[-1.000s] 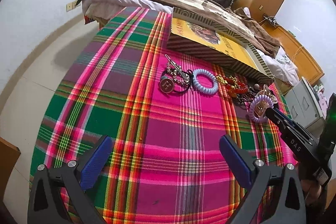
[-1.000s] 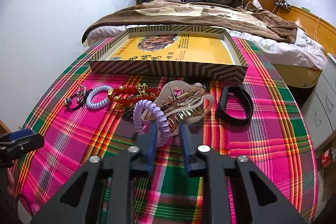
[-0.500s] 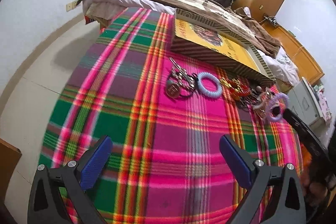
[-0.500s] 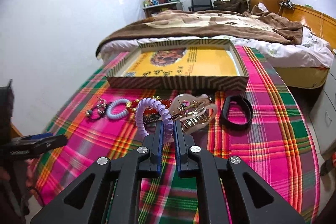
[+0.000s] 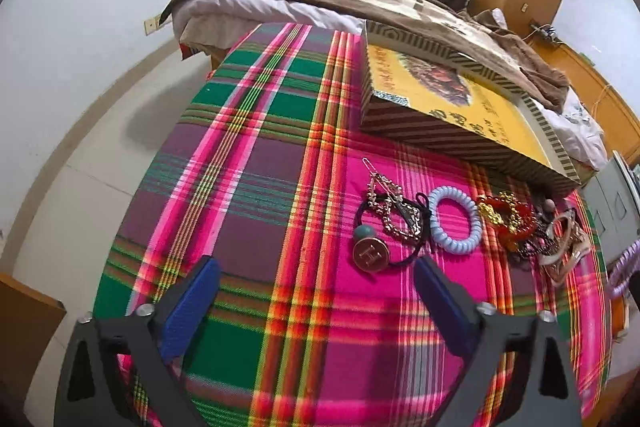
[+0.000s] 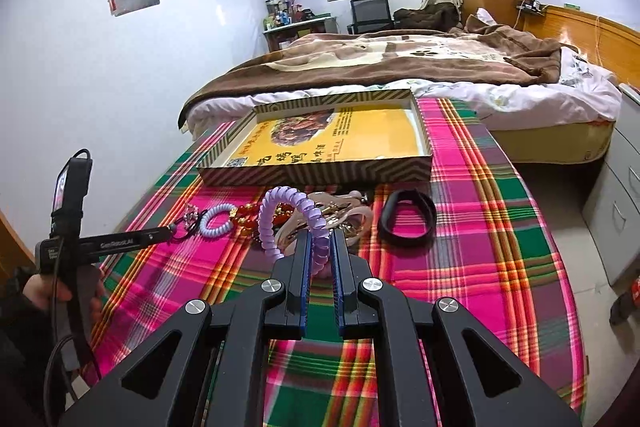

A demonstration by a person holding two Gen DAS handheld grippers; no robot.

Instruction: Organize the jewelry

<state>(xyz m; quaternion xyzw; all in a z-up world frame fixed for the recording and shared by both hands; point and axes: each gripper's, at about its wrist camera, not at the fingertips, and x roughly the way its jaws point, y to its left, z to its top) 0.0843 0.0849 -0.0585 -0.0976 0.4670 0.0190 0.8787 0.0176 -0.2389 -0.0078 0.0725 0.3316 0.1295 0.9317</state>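
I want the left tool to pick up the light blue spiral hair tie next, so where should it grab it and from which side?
Grip the near arc of the light blue spiral hair tie, one pad inside the ring, one outside. It lies flat on the plaid cloth, so come from above. The near side looks free; the black hair tie crowds its left, the red bead bracelet its right. The left tool is open.

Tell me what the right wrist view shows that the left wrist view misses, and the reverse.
Only the right wrist view shows the black band lying on the plaid cloth, and the right gripper shut on the purple spiral hair tie, lifted clear.

Only the left wrist view shows the round brown H charm and the gold chain, with the left gripper open, nothing between its fingers.

Both show the blue spiral hair tie, red beads, clear claw clip and the empty yellow-bottomed box.
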